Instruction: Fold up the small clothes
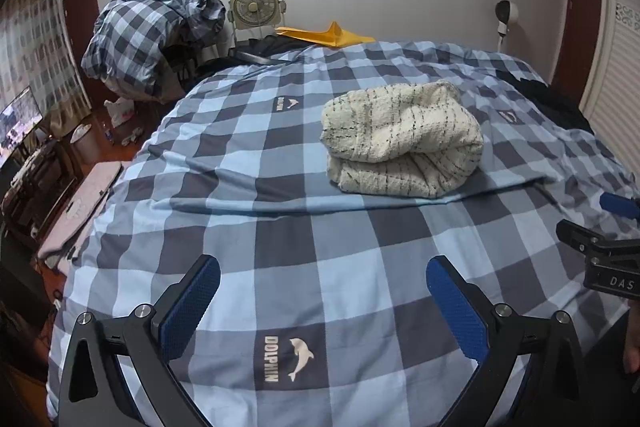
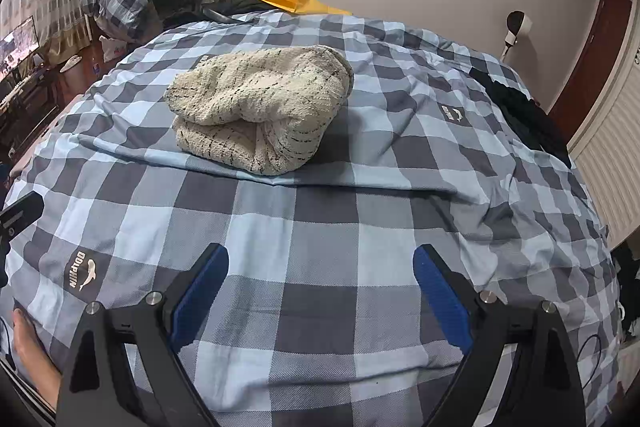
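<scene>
Cream knit garment (image 1: 402, 139) with thin dark stripes lies folded mid-bed

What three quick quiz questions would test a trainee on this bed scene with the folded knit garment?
1. True or false: the cream knitted garment with thin dark stripes lies folded on the blue and grey checked bed cover.
2. What is the left claw holding?
3. Where does the yellow paper envelope lie: A, at the bed's far edge near the wall; B, on the garment; C, between the right claw's fingers?

Key: 1 true. 2 nothing; its jaws stand open above the cover. 3 A.
</scene>
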Available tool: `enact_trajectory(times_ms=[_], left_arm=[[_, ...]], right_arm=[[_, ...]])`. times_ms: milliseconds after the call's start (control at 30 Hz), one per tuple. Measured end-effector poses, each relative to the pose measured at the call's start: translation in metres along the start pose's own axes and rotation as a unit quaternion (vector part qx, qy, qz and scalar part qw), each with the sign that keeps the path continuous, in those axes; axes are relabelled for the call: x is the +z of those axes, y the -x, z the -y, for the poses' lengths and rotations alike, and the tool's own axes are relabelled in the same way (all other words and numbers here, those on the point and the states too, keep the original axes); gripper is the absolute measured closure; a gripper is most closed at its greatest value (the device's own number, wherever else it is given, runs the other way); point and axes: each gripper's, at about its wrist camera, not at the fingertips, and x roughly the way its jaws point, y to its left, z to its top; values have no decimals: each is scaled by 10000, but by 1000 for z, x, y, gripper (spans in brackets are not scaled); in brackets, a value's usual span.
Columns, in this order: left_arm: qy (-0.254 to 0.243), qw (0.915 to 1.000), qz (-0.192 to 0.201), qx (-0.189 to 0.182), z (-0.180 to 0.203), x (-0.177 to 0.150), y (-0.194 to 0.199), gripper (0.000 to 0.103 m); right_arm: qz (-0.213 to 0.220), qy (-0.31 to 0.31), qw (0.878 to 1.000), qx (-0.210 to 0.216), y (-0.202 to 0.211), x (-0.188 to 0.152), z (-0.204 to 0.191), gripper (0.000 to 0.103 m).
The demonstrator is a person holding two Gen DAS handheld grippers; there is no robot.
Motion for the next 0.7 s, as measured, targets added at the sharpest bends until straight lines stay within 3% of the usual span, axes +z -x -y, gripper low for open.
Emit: enact_trajectory(times_ms=[700], left_arm=[[187, 9998, -19, -14, -6, 1, 1, 0]], right_arm=[[-4, -13, 10000, 2, 2, -1, 0, 11]])
